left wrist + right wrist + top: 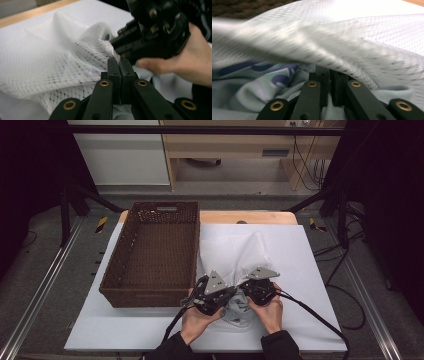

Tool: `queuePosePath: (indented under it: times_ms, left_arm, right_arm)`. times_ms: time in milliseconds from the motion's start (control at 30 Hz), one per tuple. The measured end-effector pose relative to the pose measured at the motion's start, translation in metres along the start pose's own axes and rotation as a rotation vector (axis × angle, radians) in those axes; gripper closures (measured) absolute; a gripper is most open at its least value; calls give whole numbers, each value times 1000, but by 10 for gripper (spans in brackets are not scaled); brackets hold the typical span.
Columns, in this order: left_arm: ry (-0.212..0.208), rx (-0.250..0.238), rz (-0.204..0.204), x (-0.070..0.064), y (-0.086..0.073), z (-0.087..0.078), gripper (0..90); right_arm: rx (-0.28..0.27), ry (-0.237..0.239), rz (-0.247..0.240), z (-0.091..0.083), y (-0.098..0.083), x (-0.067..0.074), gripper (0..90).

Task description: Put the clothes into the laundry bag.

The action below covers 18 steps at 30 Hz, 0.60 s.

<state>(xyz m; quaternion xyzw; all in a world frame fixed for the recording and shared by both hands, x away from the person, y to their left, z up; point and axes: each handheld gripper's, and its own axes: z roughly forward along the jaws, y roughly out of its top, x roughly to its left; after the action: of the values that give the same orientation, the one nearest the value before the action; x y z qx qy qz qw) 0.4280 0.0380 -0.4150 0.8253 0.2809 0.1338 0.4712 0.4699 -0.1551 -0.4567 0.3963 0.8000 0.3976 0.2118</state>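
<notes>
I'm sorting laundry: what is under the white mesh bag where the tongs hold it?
Under the white mesh bag lies a pale garment with purple-blue print. How far it reaches beneath the mesh is covered.

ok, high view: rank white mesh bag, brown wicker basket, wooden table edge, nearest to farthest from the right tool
1. White mesh bag: at the right tool, clamped in its jaws.
2. Brown wicker basket: to the left, past the left tool.
3. Wooden table edge: at the far side, beyond the bag.
</notes>
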Motion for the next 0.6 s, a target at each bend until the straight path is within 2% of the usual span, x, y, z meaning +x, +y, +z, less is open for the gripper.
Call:
queuePosePath:
  times_ms: [100, 133, 233, 333, 367, 400, 467, 533, 600]
  left_arm:
    - [1, 12, -13, 2, -9, 1, 888]
    - [10, 29, -16, 3, -17, 4, 887]
    - [25, 56, -12, 5, -25, 11, 887]
    - [30, 63, -25, 8, -27, 15, 887]
    - [30, 63, -25, 8, -27, 15, 887]
    - [36, 65, -22, 9, -28, 16, 887]
    - [38, 63, -26, 9, -28, 16, 887]
    - [39, 61, -30, 10, -28, 16, 887]
    - [42, 58, -34, 12, -27, 15, 887]
  right_arm:
    - [-9, -9, -4, 0, 0, 1, 850]
    - [-10, 5, -16, -3, 0, 2, 806]
    - [-11, 42, -34, -18, 1, 2, 689]
    - [-24, 65, -50, -43, 0, 3, 570]
    - [-24, 65, -50, -43, 0, 3, 570]
    - [-21, 86, -53, -59, -3, 1, 510]
    - [-40, 89, -44, -72, -8, -3, 434]
    - [-47, 83, -34, -80, -15, -3, 360]
    - [-40, 99, -34, -78, -23, -2, 333]
